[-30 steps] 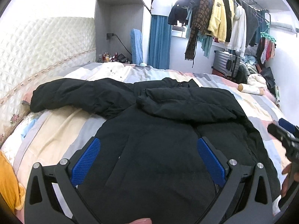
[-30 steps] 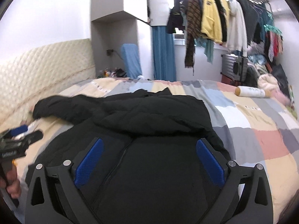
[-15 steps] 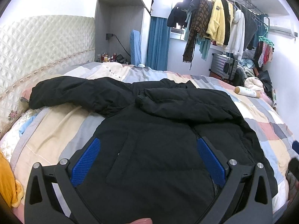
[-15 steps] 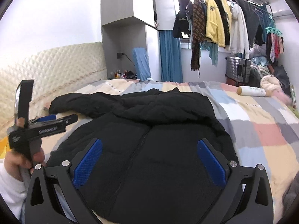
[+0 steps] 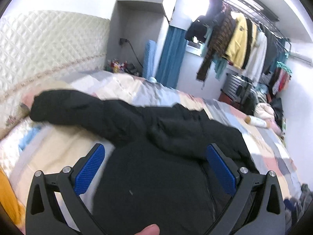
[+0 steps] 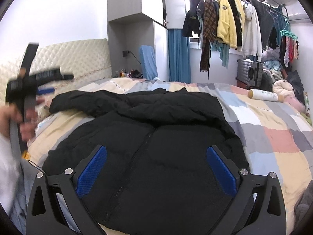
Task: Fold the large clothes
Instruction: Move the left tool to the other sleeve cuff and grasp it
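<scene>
While both tongs hang spread wide and empty, the black jacket (image 6: 156, 137) lies flat on the bed (image 6: 273, 133), below and ahead of the right tongs (image 6: 156, 168). Left tongs (image 5: 155, 168) sit above its left half, one sleeve (image 5: 78, 109) stretching toward the headboard (image 5: 49, 45).

A home bedroom: a bed with patchwork pastel bedspread (image 6: 273, 137), cream quilted headboard (image 6: 78, 58), and a ceiling rail of hanging clothes (image 6: 230, 25).
</scene>
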The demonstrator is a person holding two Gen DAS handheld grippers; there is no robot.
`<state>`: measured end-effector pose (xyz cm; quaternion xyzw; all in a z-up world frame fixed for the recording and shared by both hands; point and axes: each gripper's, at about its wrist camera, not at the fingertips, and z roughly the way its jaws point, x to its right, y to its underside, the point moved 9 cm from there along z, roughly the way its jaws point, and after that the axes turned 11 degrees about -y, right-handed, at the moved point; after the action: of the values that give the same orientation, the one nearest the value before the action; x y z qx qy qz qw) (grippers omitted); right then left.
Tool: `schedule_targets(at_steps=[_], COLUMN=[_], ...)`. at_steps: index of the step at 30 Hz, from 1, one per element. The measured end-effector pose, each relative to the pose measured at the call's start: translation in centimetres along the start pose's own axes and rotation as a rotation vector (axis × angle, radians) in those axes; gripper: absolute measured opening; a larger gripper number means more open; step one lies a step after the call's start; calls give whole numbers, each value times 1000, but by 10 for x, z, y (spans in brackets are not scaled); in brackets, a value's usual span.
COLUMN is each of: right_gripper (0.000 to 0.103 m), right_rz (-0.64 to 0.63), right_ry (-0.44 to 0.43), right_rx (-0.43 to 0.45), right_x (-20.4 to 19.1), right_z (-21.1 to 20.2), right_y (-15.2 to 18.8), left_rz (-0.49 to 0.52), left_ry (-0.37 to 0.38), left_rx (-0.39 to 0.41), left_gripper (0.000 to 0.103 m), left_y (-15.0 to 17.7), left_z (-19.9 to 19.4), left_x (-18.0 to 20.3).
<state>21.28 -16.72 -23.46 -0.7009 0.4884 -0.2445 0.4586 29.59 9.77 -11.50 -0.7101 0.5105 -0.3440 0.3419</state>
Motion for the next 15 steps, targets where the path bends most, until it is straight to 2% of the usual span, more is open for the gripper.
schedule_targets(at_steps=[6,8,12,15], right_gripper=[103,103,103,103], right_rz=[33,46,60,108], right_ry=[9,9,39,23], right_rx=[-12,-21,-41,-51], right_x=[7,10,17,20], right_z=[8,11,22,30], right_y=[3,5,7,9], left_rz=[-33,-57,-155,-218], left_ry=[-85,-127,-154,-164], left_rx=[13,6,-48,-70], left_gripper=[103,103,103,103], left_y=[-61,-75,-91,-93], left_z=[32,50,89,108], left_x=[-52,-81,-153,-209])
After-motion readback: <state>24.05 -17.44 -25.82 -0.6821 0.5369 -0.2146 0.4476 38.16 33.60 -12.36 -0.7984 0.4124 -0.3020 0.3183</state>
